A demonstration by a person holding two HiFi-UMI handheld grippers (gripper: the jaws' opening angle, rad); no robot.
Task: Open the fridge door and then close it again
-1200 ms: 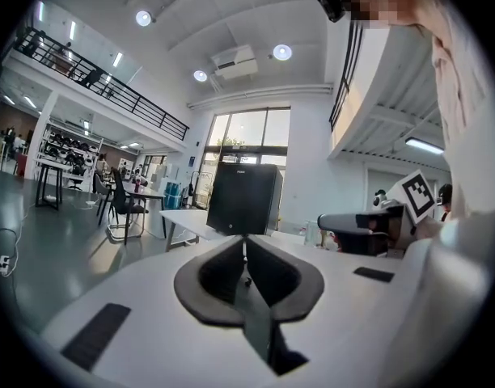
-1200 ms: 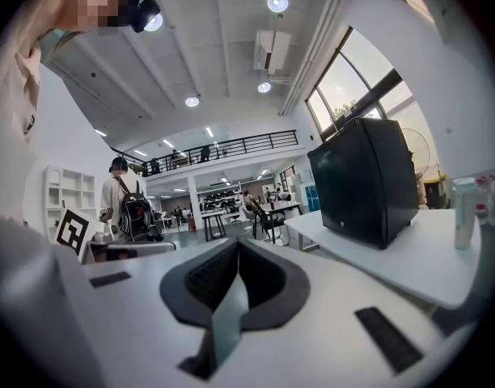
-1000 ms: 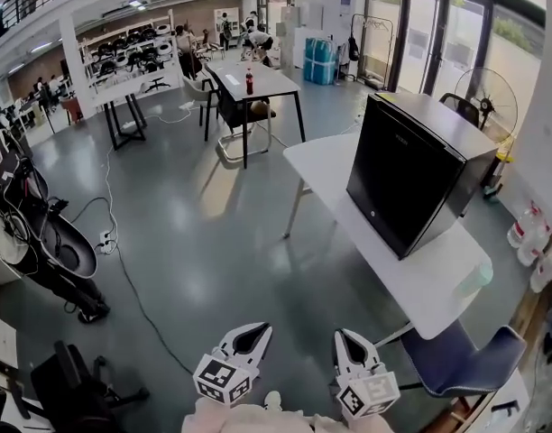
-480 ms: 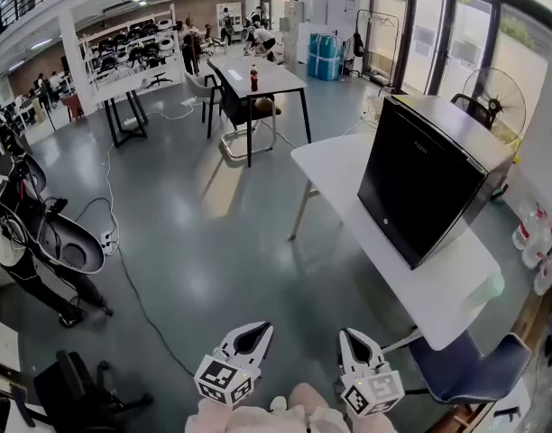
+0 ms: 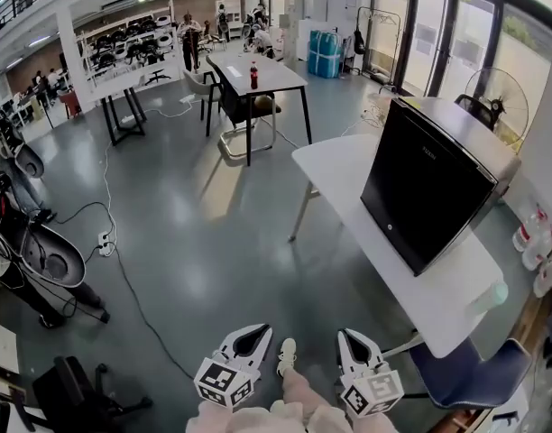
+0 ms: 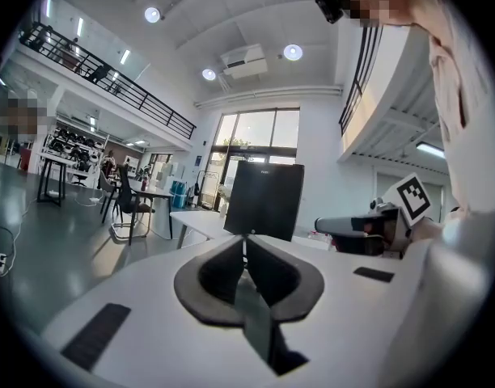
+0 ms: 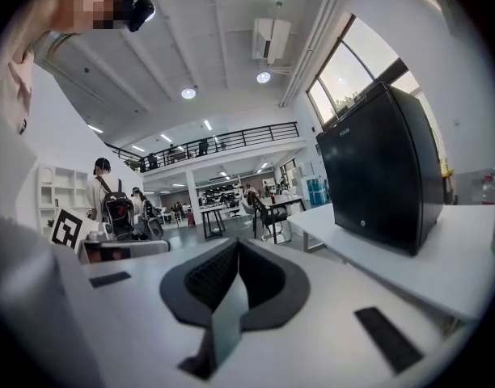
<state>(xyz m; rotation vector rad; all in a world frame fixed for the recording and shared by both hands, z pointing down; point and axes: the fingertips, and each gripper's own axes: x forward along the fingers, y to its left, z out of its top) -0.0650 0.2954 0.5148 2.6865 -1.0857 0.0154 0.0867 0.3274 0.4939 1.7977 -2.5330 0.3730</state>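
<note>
A small black fridge [image 5: 434, 197] stands on a white table [image 5: 348, 174] at the right of the head view, its door shut. It also shows ahead in the left gripper view as the fridge [image 6: 264, 199], and at the right in the right gripper view as the fridge [image 7: 385, 168]. My left gripper [image 5: 256, 334] and right gripper [image 5: 348, 338] sit at the bottom of the head view, well short of the table. Both are shut with nothing between their jaws. The left gripper [image 6: 246, 237] and right gripper [image 7: 236, 242] point roughly level.
A blue chair [image 5: 465, 368] stands under the table's near end, with a pale cup [image 5: 488, 298] on the tabletop above it. A black-framed table [image 5: 253, 75] with a red bottle [image 5: 253, 77] stands farther back. Cables [image 5: 114, 242] cross the grey floor. Equipment [image 5: 32, 260] stands at left.
The view has advanced toward the white table; the fridge sits slightly larger and nearer. Both grippers keep their place at the bottom of the view and stay shut.
</note>
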